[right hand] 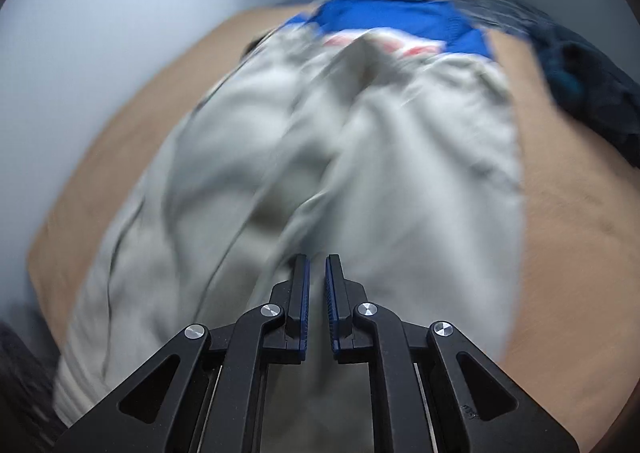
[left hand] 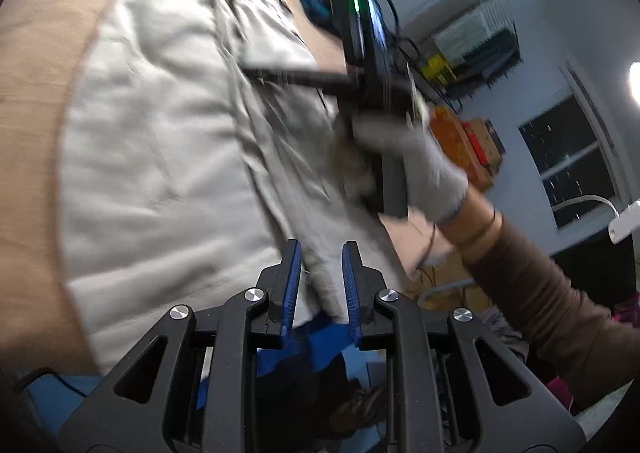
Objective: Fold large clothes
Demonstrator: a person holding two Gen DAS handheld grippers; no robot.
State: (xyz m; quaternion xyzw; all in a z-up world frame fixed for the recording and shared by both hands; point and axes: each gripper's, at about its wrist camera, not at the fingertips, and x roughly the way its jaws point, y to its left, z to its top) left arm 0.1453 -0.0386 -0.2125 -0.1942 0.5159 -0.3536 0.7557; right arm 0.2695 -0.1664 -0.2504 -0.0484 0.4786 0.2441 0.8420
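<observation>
A large light grey garment [left hand: 168,141] lies spread on a tan table [left hand: 36,93]; it also fills the blurred right wrist view [right hand: 400,173]. My left gripper [left hand: 320,249] is over the garment's near edge, its jaws a little apart with a fold of grey cloth between the blue pads. My right gripper [right hand: 317,261] is over the cloth with its jaws a narrow gap apart; the blur hides whether cloth sits between them. In the left wrist view the right gripper [left hand: 304,75] shows as a black tool held by a gloved hand [left hand: 420,169] above the garment.
A blue garment [right hand: 400,19] lies at the far end of the table, with dark clothes [right hand: 584,89] at the far right. Beyond the table in the left wrist view are a shelf with boxes [left hand: 472,41], an orange box [left hand: 456,133] and a dark window [left hand: 572,157].
</observation>
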